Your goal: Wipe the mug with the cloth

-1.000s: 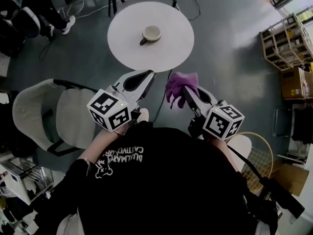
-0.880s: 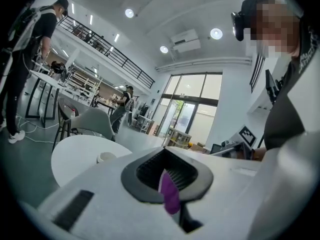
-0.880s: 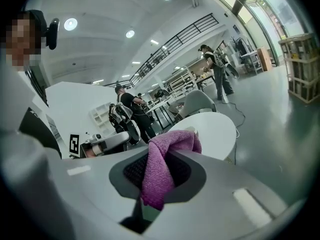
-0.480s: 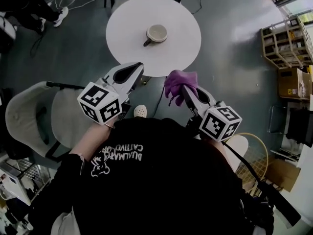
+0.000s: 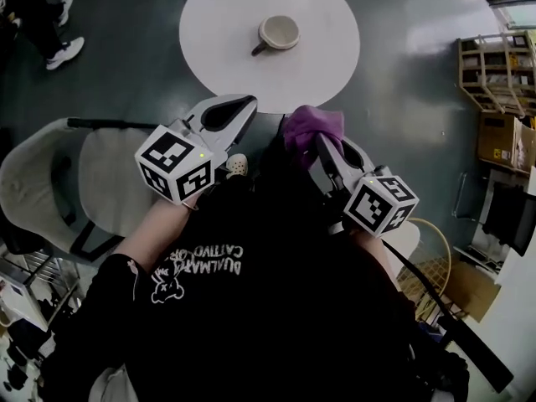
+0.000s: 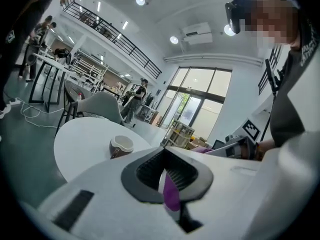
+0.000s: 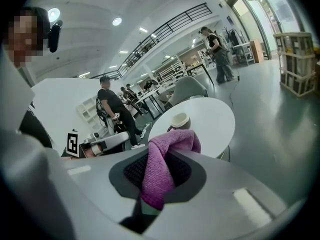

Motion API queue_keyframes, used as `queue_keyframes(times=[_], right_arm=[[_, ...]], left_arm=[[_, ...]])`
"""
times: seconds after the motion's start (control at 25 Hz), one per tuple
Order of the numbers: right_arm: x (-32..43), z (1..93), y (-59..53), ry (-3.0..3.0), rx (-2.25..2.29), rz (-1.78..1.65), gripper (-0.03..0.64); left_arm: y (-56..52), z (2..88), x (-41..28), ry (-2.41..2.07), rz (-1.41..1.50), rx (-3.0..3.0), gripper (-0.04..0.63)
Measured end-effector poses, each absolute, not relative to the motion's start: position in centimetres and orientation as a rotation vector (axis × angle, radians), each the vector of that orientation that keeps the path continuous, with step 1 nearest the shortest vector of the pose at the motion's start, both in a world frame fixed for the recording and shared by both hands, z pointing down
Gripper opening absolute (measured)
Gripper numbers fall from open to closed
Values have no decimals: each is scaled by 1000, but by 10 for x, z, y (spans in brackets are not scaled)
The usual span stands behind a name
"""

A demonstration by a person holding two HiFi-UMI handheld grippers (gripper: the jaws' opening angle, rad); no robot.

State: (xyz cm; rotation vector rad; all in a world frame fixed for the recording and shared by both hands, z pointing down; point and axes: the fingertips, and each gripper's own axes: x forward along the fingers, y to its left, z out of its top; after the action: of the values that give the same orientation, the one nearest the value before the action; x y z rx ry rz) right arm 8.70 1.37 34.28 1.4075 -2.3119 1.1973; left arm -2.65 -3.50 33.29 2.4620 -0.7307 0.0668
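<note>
Mug (image 5: 278, 33) sits on the round white table (image 5: 318, 78), a bit past the table's centre, handle pointing toward the table's near-left edge. Both your grippers hang just off the table's near edge, not over the top yet. Right gripper (image 5: 322, 145) is clamped on the purple cloth (image 5: 311, 129): the wad is bunched btw the jaws w/ a loose end flopping out front toward the table. Left gripper (image 5: 239, 107) has its jaws closed tight w/ nothing gripped.

Risks, as I judge them:
- Mug stands loose on a smooth top & nothing steadies it, so a one-sided wipe prob. shoves it across the table or tips it. You'd need to open the left jaws first to pin the rim or handle.
- Cloth is held as a lump w/ little free fabric, so the hard jaw tips could knock the mug before the fabric does.
- Drag on the mug could tug the wad out of the grip.

Hard to see:
- Table's far edge is cut off in the head view, & its base doesn't show.
- Mug's far side is hidden, & I can't tell if anything's inside it.
- Left gripper view shows a thin purple sliver in the slit of its jaws; can't tell what that is.
</note>
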Motion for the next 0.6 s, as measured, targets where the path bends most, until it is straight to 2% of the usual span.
queue_keyframes(times=[0.6], right_arm=[[67, 379, -82, -2437, 1102, 1254, 40]], left_arm=[[-81, 370, -24, -961, 79, 2324, -2]])
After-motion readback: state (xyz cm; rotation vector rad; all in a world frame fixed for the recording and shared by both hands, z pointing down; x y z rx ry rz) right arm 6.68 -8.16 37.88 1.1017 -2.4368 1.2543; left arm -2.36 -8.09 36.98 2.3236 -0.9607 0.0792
